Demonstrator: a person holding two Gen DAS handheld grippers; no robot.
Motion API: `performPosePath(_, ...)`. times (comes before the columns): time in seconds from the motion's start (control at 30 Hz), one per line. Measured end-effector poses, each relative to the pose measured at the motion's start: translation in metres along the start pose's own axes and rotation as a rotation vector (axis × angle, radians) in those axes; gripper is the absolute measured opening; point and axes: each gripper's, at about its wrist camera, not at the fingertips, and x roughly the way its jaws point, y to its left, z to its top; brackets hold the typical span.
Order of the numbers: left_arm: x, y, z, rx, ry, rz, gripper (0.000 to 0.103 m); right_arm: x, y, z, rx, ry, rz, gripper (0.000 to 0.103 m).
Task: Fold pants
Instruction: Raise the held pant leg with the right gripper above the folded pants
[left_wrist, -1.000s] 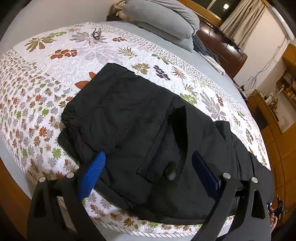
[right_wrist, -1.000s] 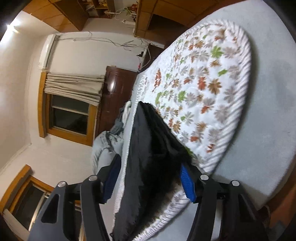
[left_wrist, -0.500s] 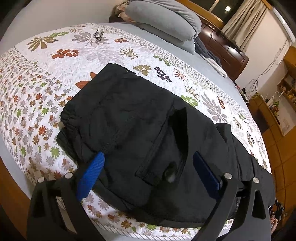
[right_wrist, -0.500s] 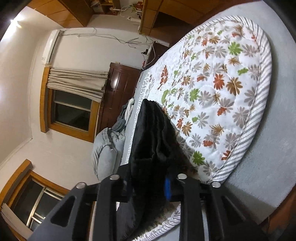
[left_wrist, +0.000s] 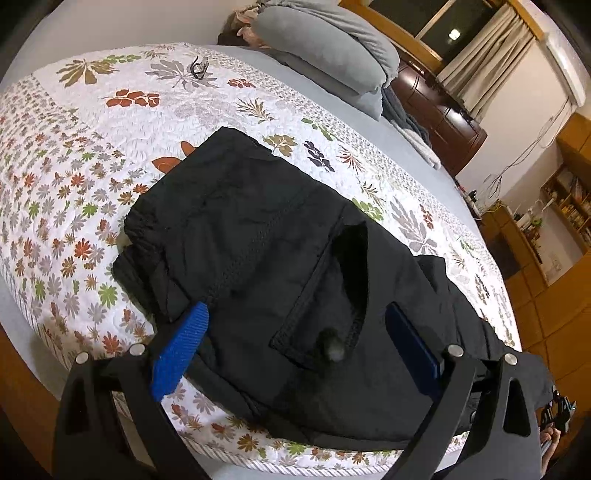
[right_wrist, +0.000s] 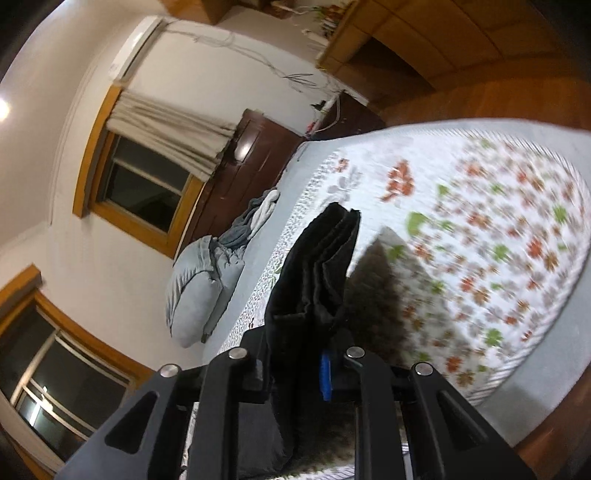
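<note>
Black pants (left_wrist: 280, 280) on the quilt (left_wrist: 74, 177), near its front edge, upper part folded into a thick stack, back pocket and button up. Far end of the pants (right_wrist: 317, 266) raised off the quilt, layered edges upright, shadow just beside. Left claw (left_wrist: 295, 332) wide open above the stack, blue pads (left_wrist: 181, 347) either side of the pocket, gripping nothing. Right claw (right_wrist: 295, 362) clamped tight on the pants. Glasses (left_wrist: 199, 68) on the far quilt, well apart. Grey pillows (left_wrist: 325, 48) at the bed's head; dark wooden headboard (left_wrist: 439, 110) behind.
</note>
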Motion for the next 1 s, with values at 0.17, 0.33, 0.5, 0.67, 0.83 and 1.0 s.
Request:
performPosePath(0.17,-0.002,0.004,0.0,-0.02,-0.006,-0.026,0.096,0.002,0.046,0.004,-0.099,0.01,-0.02,0.019)
performPosePath(0.33,-0.003,0.007,-0.001,-0.04,-0.012,-0.05,0.096,0.007,0.088,0.001,-0.194,0.018,-0.024,0.019)
performPosePath(0.5,-0.004,0.01,-0.002,-0.061,-0.013,-0.073,0.096,0.01,0.113,-0.007,-0.265,0.029,-0.023,0.019)
performPosePath(0.67,-0.005,0.013,-0.002,-0.074,-0.016,-0.088,0.096,0.017,0.143,-0.016,-0.346,0.044,-0.045,0.019)
performPosePath(0.83,-0.006,0.014,-0.003,-0.088,-0.022,-0.097,0.096,0.027,0.175,-0.031,-0.44,0.061,-0.083,0.019)
performPosePath(1.0,-0.008,0.015,-0.005,-0.101,-0.026,-0.108,0.096,0.041,0.209,-0.051,-0.533,0.091,-0.09,0.018)
